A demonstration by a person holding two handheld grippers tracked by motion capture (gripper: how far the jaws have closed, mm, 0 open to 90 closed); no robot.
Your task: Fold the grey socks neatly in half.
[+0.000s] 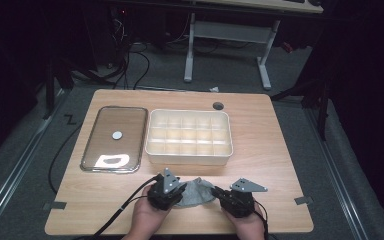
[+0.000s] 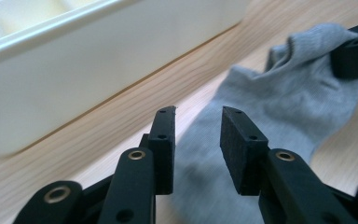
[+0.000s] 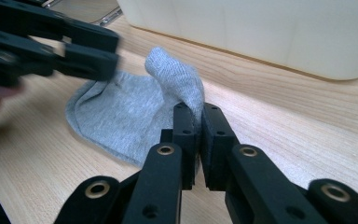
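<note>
- Right gripper [image 3: 196, 122] was clamped on the sock [image 3: 121, 116], one end lifted.
- Left gripper [image 2: 196, 123] hung over it, jaws apart.
- Folding and storing in the box [image 1: 190, 155] seemingly remained.

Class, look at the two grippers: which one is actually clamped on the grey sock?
The right gripper: its jaws pinch a fold of the grey sock. The left gripper stands open over it.
</note>
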